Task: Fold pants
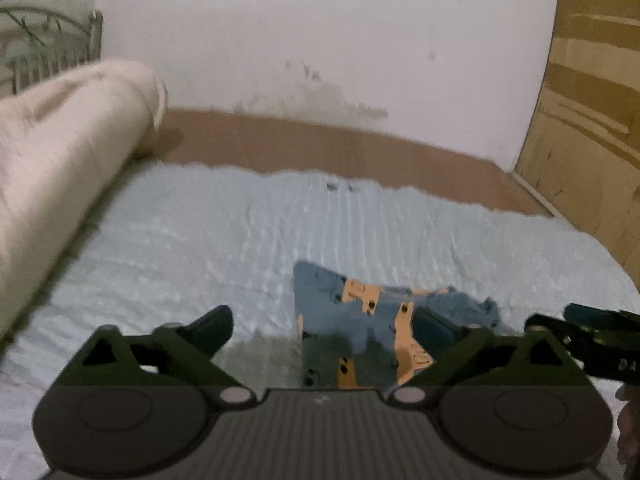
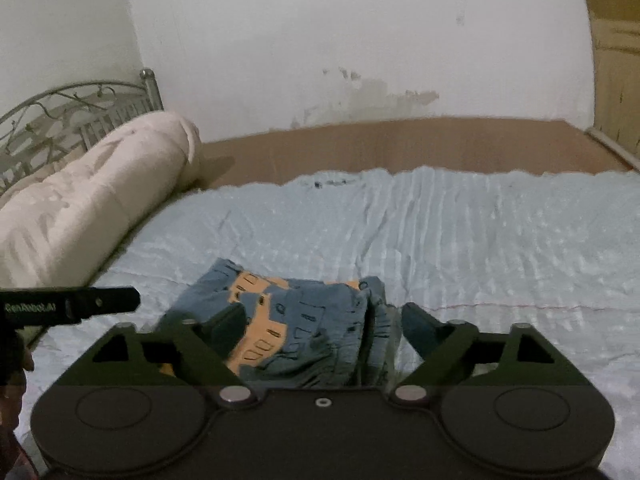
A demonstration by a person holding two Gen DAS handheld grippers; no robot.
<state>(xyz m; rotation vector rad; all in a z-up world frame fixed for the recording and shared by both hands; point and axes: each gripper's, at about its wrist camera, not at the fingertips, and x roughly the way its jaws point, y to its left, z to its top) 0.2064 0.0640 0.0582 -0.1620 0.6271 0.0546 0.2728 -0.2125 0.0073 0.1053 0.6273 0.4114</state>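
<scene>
- Pants (image 2: 304, 320) lie bunched on the bedsheet (image 2: 480, 240), apparently partly folded, just ahead of both tools
- Left gripper (image 1: 324, 332) and right gripper (image 2: 320, 328): jaws spread, holding nothing
- Left to do, likely: flattening, final fold

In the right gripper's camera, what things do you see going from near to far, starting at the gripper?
right gripper → pants → light blue bedsheet → brown bed edge → white wall
</scene>
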